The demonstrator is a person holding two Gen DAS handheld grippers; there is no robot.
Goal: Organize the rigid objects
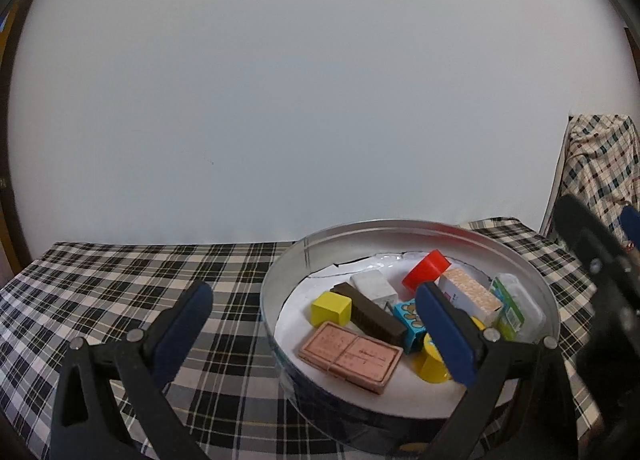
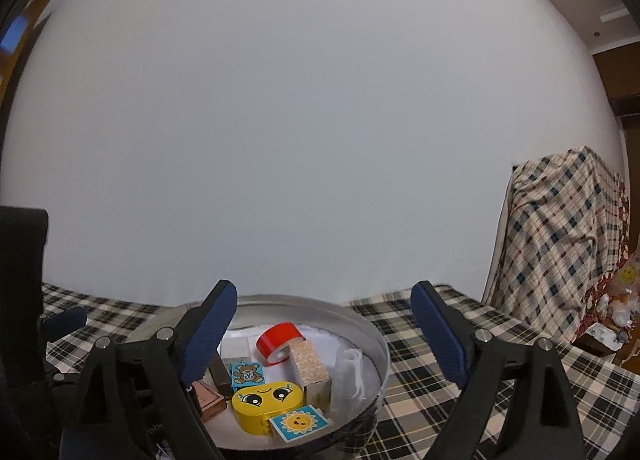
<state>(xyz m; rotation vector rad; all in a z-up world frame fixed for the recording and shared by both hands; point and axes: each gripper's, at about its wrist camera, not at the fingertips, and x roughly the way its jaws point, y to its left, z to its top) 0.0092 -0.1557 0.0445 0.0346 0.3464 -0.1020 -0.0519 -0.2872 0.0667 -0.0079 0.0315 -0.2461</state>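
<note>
Left claw (image 1: 314, 316) jaws wide, empty, tilted slightly down; right claw (image 2: 324, 324) jaws wide, empty, level.

Illumination is even, diffuse and moderately dim; the wall (image 1: 300, 100) reads pale grey-blue. Shadows are soft. The metal tin (image 1: 400, 236) beyond the left claw (image 1: 316, 328) shows mild sheen on its inner rim. Fisheye distortion bends the checked bench (image 1: 120, 280) edge; dark vignetting fills corners. Peripheral detail is soft and slightly blurred.

One round tin (image 1: 280, 284) holds two yellow blocks (image 1: 331, 309), two blue picture tiles (image 2: 247, 373), one red roll (image 2: 279, 341), one brown bar (image 1: 368, 314), one pink box (image 1: 350, 356), and one white block (image 1: 374, 287).
</note>
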